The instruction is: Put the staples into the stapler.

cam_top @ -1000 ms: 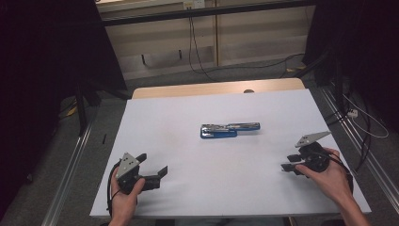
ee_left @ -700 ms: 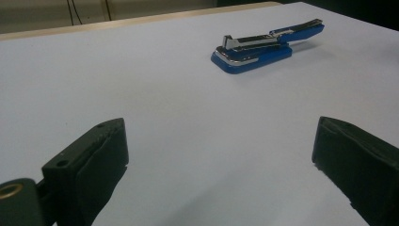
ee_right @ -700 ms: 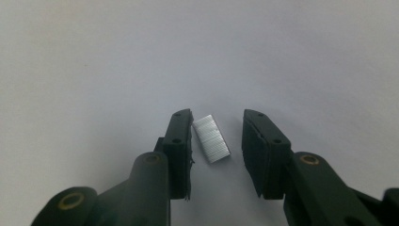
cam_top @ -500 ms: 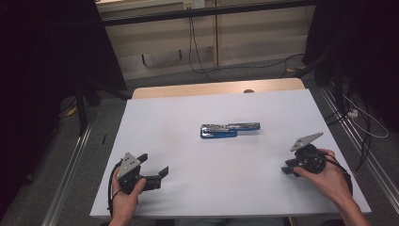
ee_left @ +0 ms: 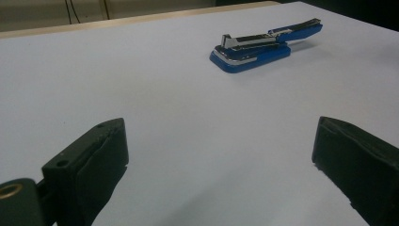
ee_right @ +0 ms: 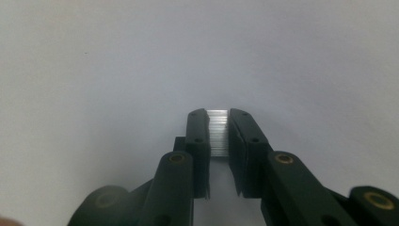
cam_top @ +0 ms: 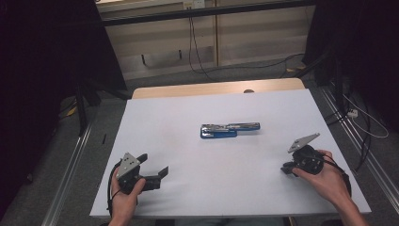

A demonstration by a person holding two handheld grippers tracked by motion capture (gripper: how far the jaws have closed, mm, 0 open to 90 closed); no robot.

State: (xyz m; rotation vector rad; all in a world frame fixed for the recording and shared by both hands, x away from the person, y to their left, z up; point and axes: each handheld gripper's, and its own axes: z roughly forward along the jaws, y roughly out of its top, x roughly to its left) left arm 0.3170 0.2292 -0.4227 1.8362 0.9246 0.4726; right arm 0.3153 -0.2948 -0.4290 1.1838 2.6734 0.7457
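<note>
Between the jaws of the right hand-held gripper point(ee_right: 218, 134) sits a small silvery strip of staples point(ee_right: 218, 133), and the pads press on both of its sides; the jaws have just been closing onto it. That hand-held gripper point(cam_top: 286, 168) rests low over the right edge of the white counter point(cam_top: 188, 141), the person's right hand point(cam_top: 324, 179) wrapped around its body from behind, forearm coming in from the bottom right corner, jaws pointing left across the sheet. At the near left, the left hand-held gripper point(cam_top: 157, 165) lies in the left hand point(cam_top: 124, 197), its jaws spread wide and released, nothing between them; in its own view the left hand-held gripper point(ee_left: 221, 155) looks level over bare counter toward the stapler point(ee_left: 266, 44). One blue stapler point(cam_top: 228, 130) lies near the middle of the counter, well apart from both hands; it is swung open, the metal magazine arm stretched out to the right beyond the blue base. Counted: two hand-held grippers, one stapler, one strip of staples. Whether the open magazine holds any staples cannot be told. A strip of bare wood shows along the counter's far edge.
</note>
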